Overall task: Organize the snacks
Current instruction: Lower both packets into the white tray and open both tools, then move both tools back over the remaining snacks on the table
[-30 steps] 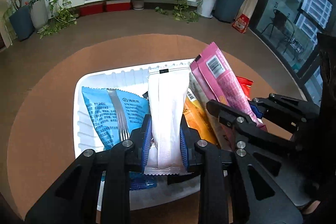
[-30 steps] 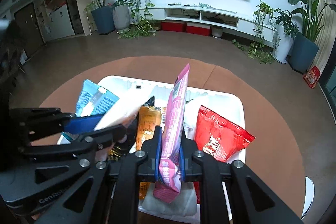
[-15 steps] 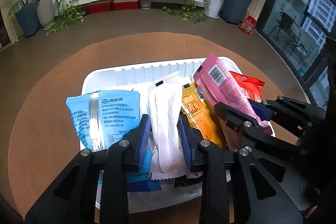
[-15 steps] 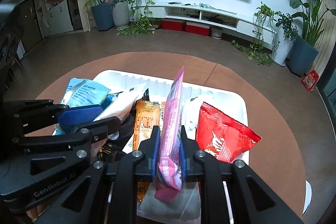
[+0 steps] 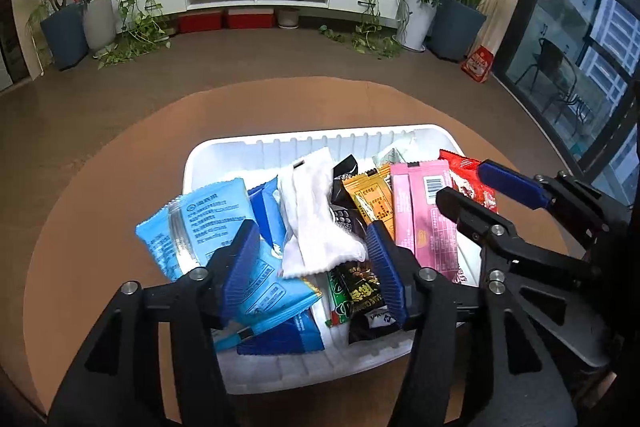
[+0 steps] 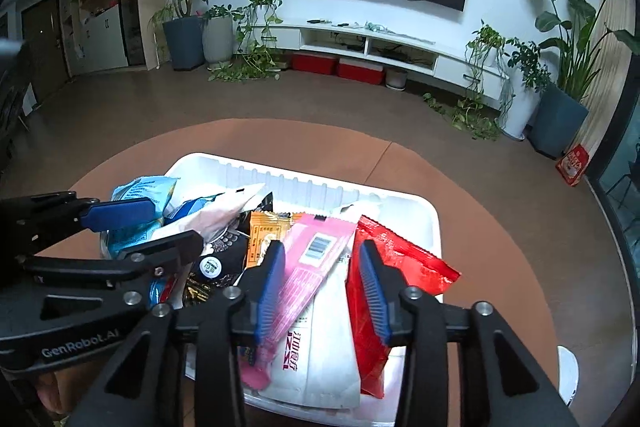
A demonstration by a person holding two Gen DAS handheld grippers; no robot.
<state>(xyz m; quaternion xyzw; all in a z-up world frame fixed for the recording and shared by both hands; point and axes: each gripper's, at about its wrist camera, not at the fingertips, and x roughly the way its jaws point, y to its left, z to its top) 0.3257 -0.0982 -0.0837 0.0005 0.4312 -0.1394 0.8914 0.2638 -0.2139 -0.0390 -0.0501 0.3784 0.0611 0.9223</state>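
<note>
Left wrist view: the left tool (image 5: 312,263) is opening, gripping nothing; the white packet (image 5: 316,223) lies limp between its fingers in the white bin (image 5: 304,143) on the desk (image 5: 100,187). Light, crinkly; pinch a sealed edge.

Right wrist view: the right tool (image 6: 322,287) is opening, released; the pink packet (image 6: 308,267) lies between its fingers, thin and slippery-looking.

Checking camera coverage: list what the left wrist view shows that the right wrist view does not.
Left wrist only: the window and the green packet. Right wrist only: the dark door at the left. Both: the white tray, pink packet, red packet, white packet, and both grippers, left and right, opening and gripping nothing.
</note>
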